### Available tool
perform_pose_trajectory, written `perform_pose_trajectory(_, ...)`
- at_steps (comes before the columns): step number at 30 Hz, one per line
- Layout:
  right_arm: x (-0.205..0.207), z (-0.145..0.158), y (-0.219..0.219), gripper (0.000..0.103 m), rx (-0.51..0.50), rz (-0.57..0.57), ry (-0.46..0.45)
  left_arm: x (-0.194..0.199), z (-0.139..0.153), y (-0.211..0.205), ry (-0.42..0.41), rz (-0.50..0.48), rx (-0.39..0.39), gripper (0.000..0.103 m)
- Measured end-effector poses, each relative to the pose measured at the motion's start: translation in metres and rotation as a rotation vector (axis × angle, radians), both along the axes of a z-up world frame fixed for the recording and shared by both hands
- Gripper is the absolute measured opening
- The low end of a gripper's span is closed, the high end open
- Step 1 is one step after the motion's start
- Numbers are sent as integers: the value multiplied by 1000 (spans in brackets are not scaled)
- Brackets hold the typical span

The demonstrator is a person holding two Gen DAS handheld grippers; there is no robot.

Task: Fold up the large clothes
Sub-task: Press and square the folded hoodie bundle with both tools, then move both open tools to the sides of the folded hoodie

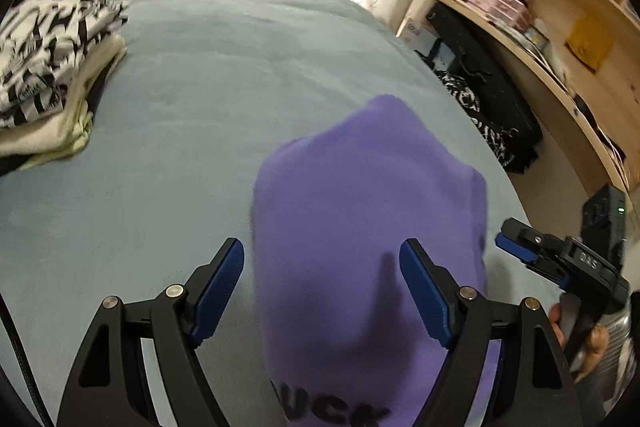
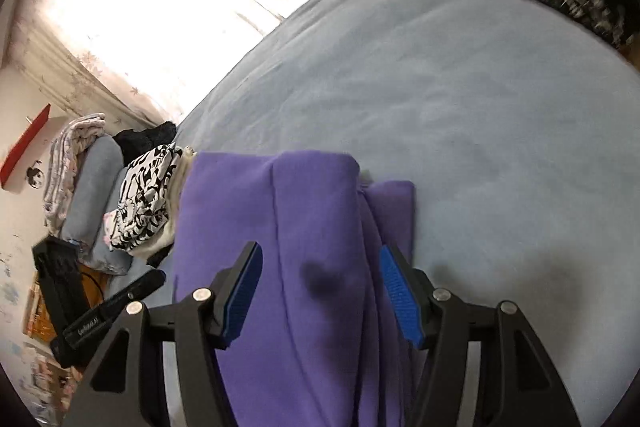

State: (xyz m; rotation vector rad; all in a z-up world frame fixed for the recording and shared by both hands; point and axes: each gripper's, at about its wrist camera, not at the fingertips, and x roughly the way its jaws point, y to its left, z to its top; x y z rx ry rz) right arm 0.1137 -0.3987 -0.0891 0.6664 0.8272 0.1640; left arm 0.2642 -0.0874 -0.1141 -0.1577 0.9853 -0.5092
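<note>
1. Left gripper (image 1: 322,287): jaws spread wide, blue pads well apart, nothing pinched. It hovers over the near end of the purple garment (image 1: 368,227).
2. Purple garment lies folded into a long strip on the blue-grey bedspread (image 1: 200,87), running forward from between the left gripper's fingers. Dark printed letters show at its near edge, partly cut off.
3. Right gripper (image 2: 320,291): also wide, holding nothing. The same garment (image 2: 280,211) stretches ahead between its fingers, with a narrower fold beside its right finger.
4. In the left wrist view, the right gripper (image 1: 516,247) sits off to the right, just beside the garment's edge.
5. Stack of folded clothes (image 1: 52,75), black-and-white print on top, ahead and left of the left gripper.
6. Wooden shelving (image 1: 540,7) ahead right.
</note>
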Motion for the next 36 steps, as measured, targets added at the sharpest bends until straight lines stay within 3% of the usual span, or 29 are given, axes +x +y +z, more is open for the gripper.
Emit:
perform_pose_trajectory(5,37,-31,-7,59,69,41,39,29,-26,8,122,-19,-114,79)
perform_pose_trajectory(6,40,-35,-8,45,96,43,30,32,-30,8,129,-21,-125,79)
perform_pose_trajectory(7,42,-38,-7,20,115,59,15,35,-33,6,132,-26,-127,79)
perform_pose_trajectory(8,42,-38,-5,13,103,64,12,37,-35,3,133,-31,-120,79)
perform_pose_trajectory(10,39,-33,-3,10,49,55,-1,38,-37,-6,127,-41,-103,79)
perform_pose_trajectory(13,23,-10,-8,9,-39,11,-60,36,-29,-24,93,-61,-58,79)
perform_pose_trajectory(15,24,-5,-14,9,-77,-18,-49,34,-25,-40,52,-79,-16,79)
perform_pose_trajectory(19,50,-43,-13,9,-110,-9,118,34,-27,-63,-2,-68,101,81)
perform_pose_trajectory(21,60,-51,-8,10,-111,1,153,35,-31,-66,-10,-50,112,84)
perform_pose_trajectory(25,67,-55,-6,14,-125,-5,179,47,-47,-53,53,-16,50,95)
perform_pose_trajectory(30,66,-54,-8,22,-118,1,176,49,-54,-44,97,-10,-3,96)
perform_pose_trajectory(33,59,-47,-7,44,-191,-20,168,47,-50,-47,105,2,4,96)
perform_pose_trajectory(36,47,-38,-14,47,-155,-52,165,45,-44,-46,123,12,29,96)
